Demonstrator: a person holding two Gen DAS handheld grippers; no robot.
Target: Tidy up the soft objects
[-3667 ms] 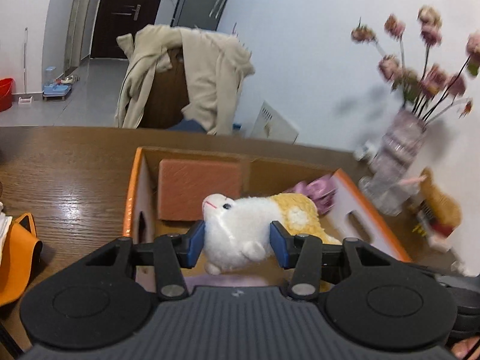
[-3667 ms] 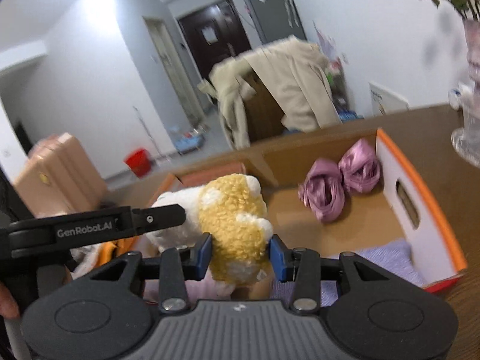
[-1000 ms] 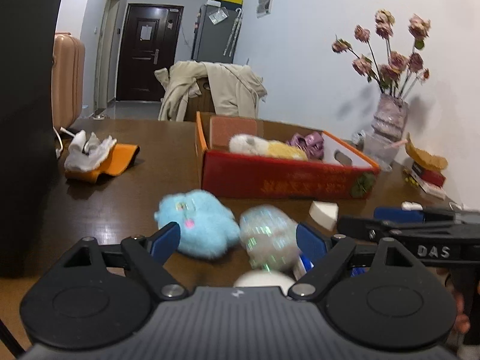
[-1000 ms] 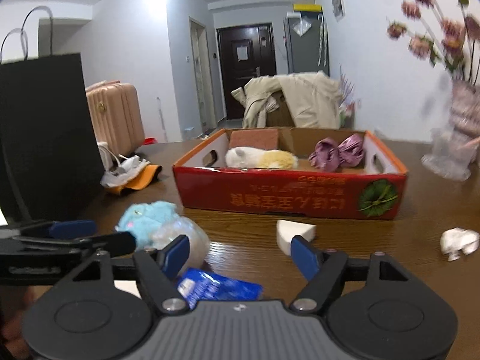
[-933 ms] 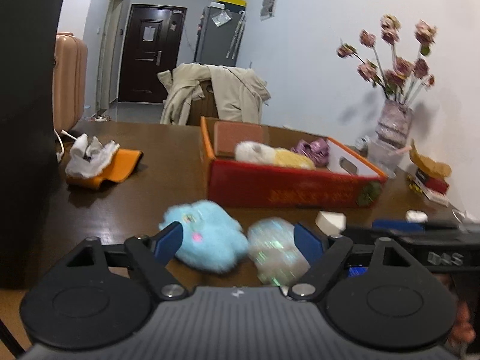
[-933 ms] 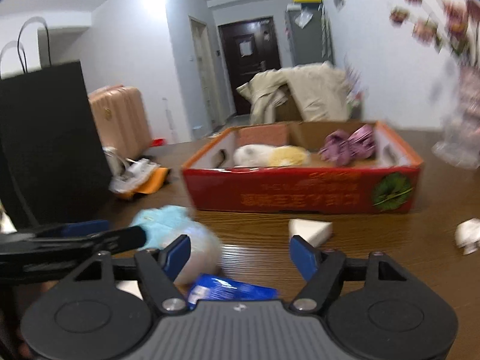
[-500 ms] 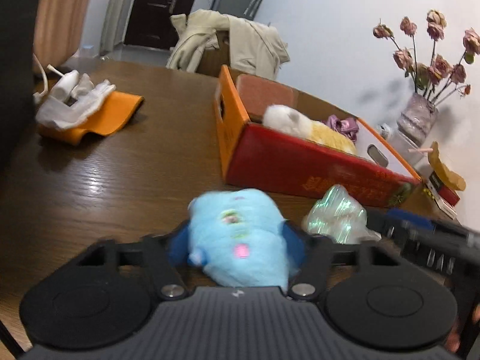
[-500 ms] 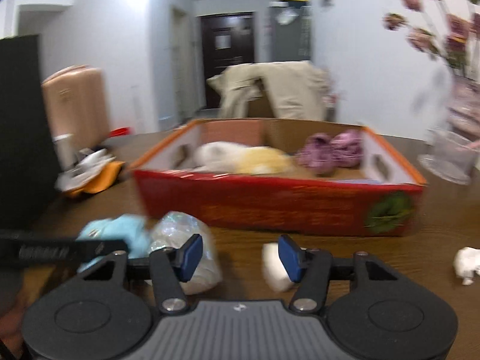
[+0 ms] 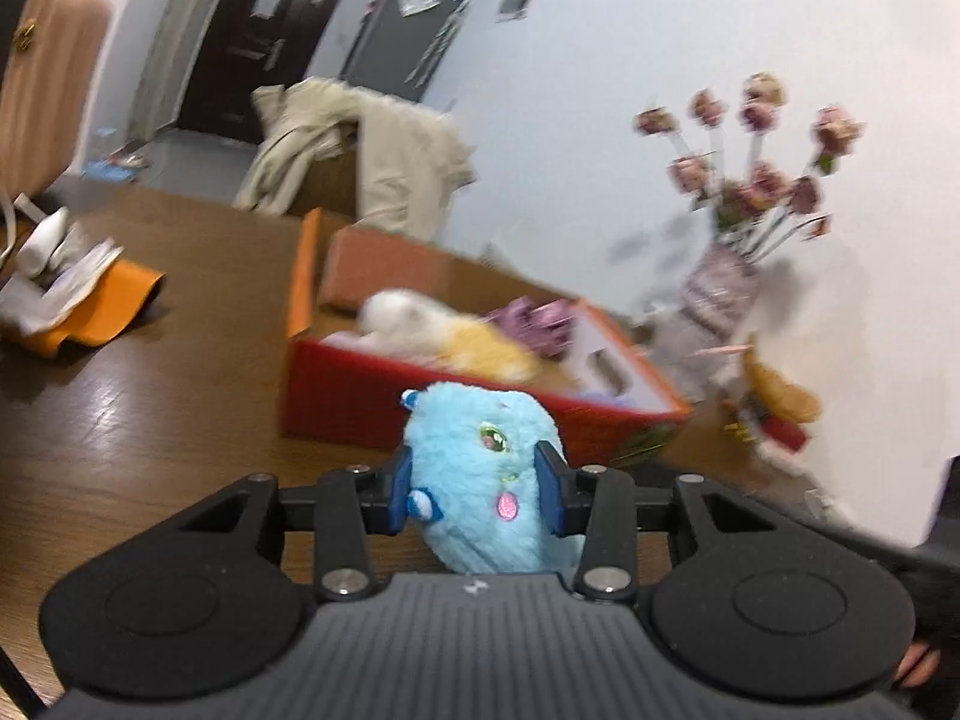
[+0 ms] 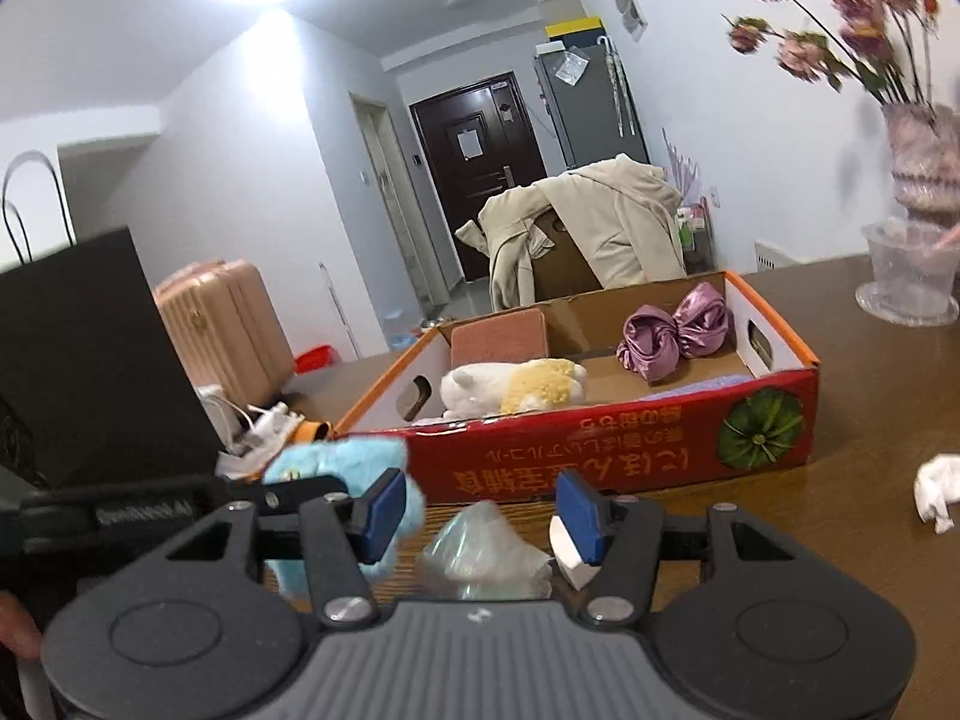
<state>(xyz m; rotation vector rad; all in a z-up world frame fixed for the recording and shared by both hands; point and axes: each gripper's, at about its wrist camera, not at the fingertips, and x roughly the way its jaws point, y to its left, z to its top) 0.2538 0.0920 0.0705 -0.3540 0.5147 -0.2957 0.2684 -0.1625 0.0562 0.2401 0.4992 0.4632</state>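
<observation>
The left gripper (image 9: 477,489) has its jaws clamped on a fluffy blue plush toy (image 9: 480,468), which sits upright between them, lifted above the wooden bench (image 9: 150,420). Straight ahead of those jaws stands a red cardboard box (image 9: 468,402) holding a white and yellow plush animal (image 9: 444,330), purple fabric scrunchies (image 9: 534,324) and a pinkish block (image 9: 378,270). The right gripper (image 10: 480,507) has its jaws apart and holds nothing; between and just below them lies a crinkled clear plastic bag (image 10: 486,558), with a white wedge-shaped sponge (image 10: 567,555) by the right-hand jaw. Off to the right of those jaws a crumpled white tissue (image 10: 936,492) rests on the bench.
</observation>
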